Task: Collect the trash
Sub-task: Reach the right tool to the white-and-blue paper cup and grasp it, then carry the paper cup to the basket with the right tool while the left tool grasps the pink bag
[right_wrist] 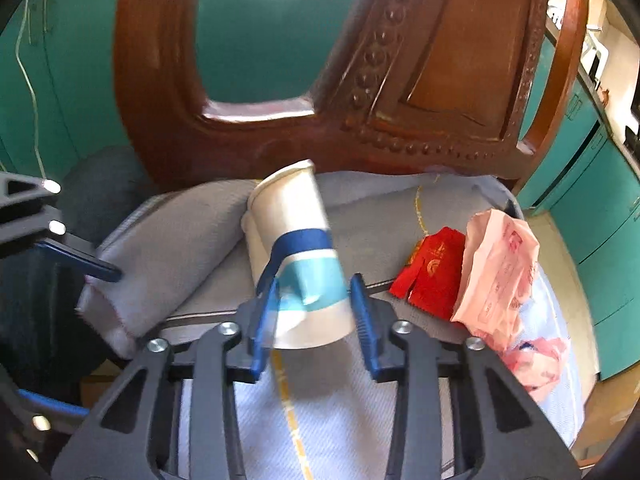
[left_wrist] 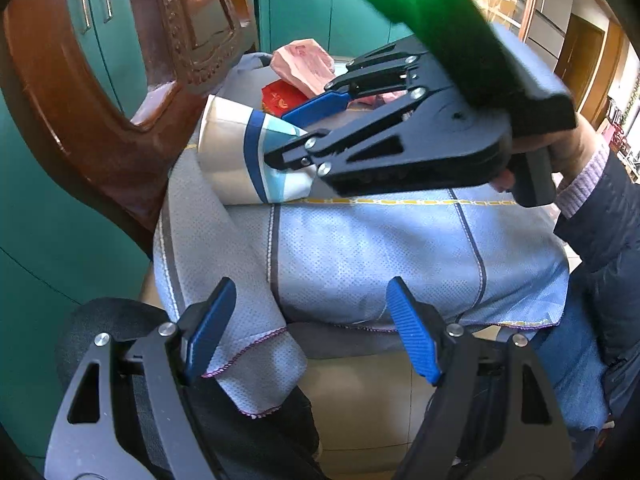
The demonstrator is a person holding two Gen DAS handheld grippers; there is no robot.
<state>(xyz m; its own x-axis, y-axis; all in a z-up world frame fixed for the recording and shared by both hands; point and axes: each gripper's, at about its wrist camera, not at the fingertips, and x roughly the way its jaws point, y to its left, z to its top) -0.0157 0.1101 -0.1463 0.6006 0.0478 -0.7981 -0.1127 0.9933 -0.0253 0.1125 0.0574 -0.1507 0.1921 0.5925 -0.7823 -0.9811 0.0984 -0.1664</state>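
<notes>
Surroundings: carved wooden chair back (right_wrist: pixel 420 92) rises right behind the cup; teal cabinets (left_wrist: pixel 304 8) beyond.
Cup: 1 paper cup (right_wrist: pixel 298 256) on its side on the cloth-covered chair seat (left_wrist: pixel 380 264), clamped at its base end by the right tongs (right_wrist: pixel 316 316).
Left tongs (left_wrist: pixel 310 330): apart, holding nothing, over the cloth's front edge.
Other trash: 1 red packet (right_wrist: pixel 432 280), 1 pink wrapper (right_wrist: pixel 500 272), touching, right of the cup.
Hidden: more crumpled pink scraps (right_wrist: pixel 536 364), blurred, number unclear.
</notes>
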